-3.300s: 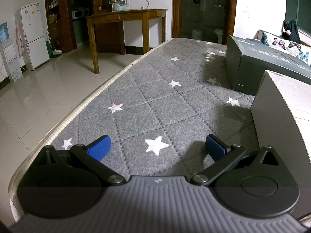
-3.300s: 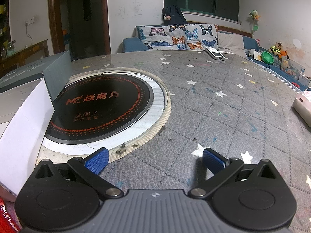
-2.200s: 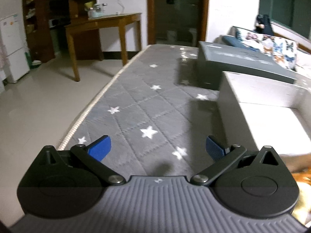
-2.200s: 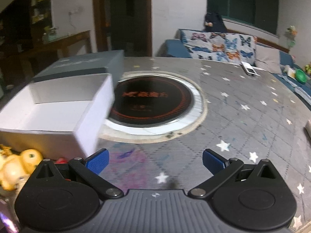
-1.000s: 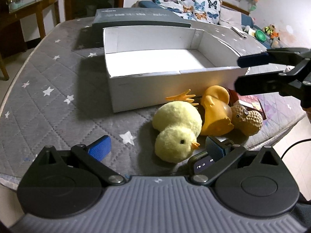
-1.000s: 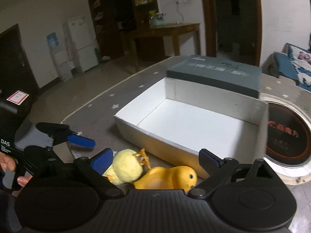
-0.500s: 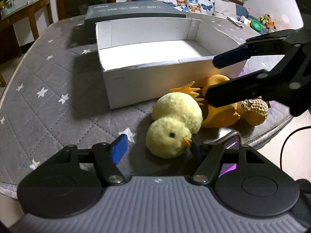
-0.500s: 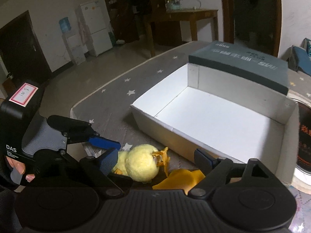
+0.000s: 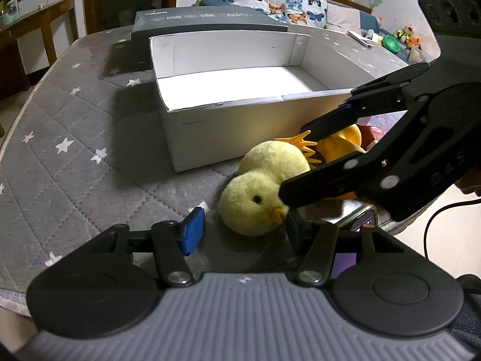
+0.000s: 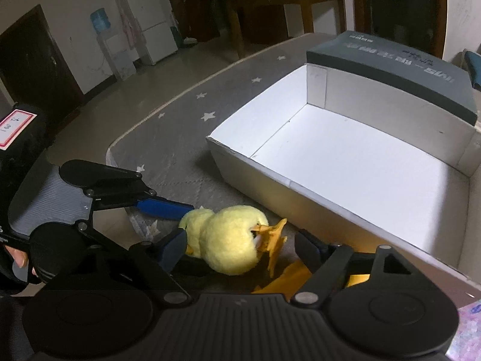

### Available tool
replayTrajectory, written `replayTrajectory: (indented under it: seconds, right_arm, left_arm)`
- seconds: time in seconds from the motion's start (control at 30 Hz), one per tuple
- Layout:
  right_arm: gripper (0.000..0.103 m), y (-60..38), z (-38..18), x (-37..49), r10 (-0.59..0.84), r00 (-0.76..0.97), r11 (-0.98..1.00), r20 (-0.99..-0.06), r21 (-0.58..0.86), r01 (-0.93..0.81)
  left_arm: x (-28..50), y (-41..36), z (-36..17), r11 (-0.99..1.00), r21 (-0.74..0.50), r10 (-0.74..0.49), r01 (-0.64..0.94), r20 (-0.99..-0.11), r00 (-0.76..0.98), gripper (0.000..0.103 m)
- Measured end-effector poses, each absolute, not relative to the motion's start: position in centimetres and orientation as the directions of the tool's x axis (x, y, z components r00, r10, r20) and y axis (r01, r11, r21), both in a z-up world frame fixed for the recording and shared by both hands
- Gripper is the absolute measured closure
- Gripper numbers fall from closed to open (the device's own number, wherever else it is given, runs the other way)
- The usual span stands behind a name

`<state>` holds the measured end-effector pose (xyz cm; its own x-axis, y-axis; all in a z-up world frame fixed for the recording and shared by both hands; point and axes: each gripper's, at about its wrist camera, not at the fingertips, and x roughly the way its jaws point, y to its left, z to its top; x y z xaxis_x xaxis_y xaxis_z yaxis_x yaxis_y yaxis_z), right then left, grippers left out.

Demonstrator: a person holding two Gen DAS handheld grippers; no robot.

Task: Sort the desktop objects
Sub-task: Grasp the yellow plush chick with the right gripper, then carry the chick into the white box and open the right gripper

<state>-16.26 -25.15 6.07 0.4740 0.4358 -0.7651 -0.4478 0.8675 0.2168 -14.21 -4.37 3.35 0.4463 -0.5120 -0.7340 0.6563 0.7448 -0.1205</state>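
Note:
A yellow plush chick [image 9: 258,192] [image 10: 228,240] lies on the grey star mat in front of a white open box [image 9: 240,90] [image 10: 360,162]. My left gripper [image 9: 242,230] is open but narrowed, with the chick's head just ahead of its blue pads. My right gripper [image 10: 240,248] is open and straddles the chick's body; it comes in from the right in the left wrist view as right gripper [image 9: 312,156]. One left finger [image 10: 162,207] touches the chick's head. An orange duck toy [image 9: 339,141] [image 10: 288,276] lies beside and partly under the chick.
A grey box lid [image 9: 207,21] [image 10: 390,69] sits behind the white box. A phone [image 9: 363,219] lies at the mat's near edge by the toys. The mat edge [image 10: 144,132] drops to the tiled floor on the left. A hand [image 10: 18,258] holds the left gripper.
Both grippers swung from bare mat to the toys. In the last half second the left jaws narrowed and the right gripper dropped closer around the chick.

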Motion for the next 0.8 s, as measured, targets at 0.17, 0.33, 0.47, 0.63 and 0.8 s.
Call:
replayTrajectory:
  seconds: [0.17, 0.33, 0.47, 0.63, 0.8]
  right_arm:
    - [0.025, -24.3, 5.6, -15.7, 0.43, 0.451, 0.865, -0.782, 0.214, -0.453]
    - [0.03, -23.7, 6.0, -15.9, 0.409, 0.458, 0.87, -0.789, 0.187, -0.456]
    - [0.036, -23.7, 6.4, -16.5, 0.401, 0.471, 0.873, -0.785, 0.173, -0.456]
    - [0.037, -23.5, 6.7, -16.8, 0.4, 0.477, 0.875, -0.783, 0.171, -0.453]
    - [0.037, -23.2, 7.4, -17.0, 0.407, 0.489, 0.873, -0.772, 0.171, -0.457]
  left_arm:
    - [-14.2, -4.2, 3.3, 0.742, -0.132, -0.524, 0.657, -0.726, 0.446, 0.045]
    - [-14.4, -4.4, 3.3, 0.728, -0.146, -0.545, 0.67, -0.715, 0.437, 0.057]
    - [-14.5, -4.6, 3.4, 0.727, -0.139, -0.548, 0.673, -0.708, 0.445, 0.058]
    - [-14.7, -4.6, 3.5, 0.731, -0.137, -0.547, 0.668, -0.703, 0.455, 0.059]
    - [-15.0, -4.5, 3.9, 0.736, -0.137, -0.549, 0.663, -0.694, 0.466, 0.059]
